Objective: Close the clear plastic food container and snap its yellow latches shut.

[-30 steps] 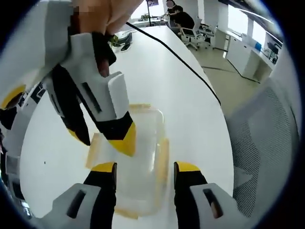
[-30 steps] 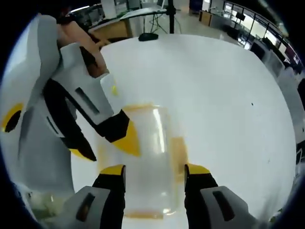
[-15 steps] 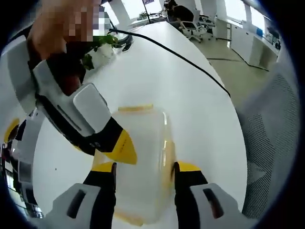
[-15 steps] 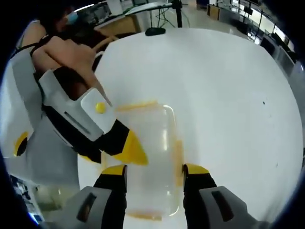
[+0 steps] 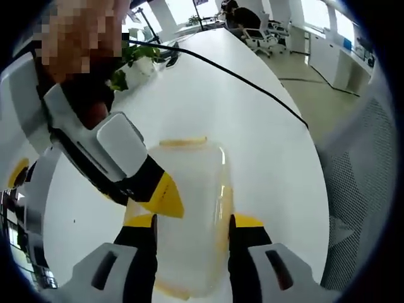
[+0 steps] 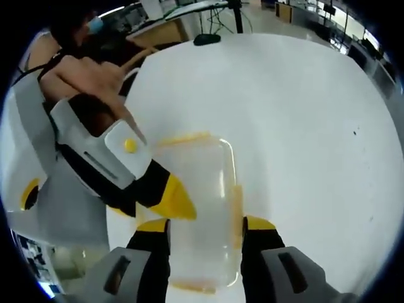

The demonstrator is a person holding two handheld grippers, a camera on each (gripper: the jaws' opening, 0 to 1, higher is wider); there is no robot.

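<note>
Both claws straddle the clear container [image 5: 189, 214] on the white worktop [image 5: 252, 132]: left claw [image 5: 190, 222] spread around it, right claw [image 6: 203, 226] likewise spread.

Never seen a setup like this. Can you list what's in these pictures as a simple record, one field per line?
Surface: white table
Main item: clear container with yellow latches, lid on top
Left gripper: jaws either side of the container
Right gripper: jaws either side of the container too
Cable: black cable across the table
Beside the table: mesh chair
</note>
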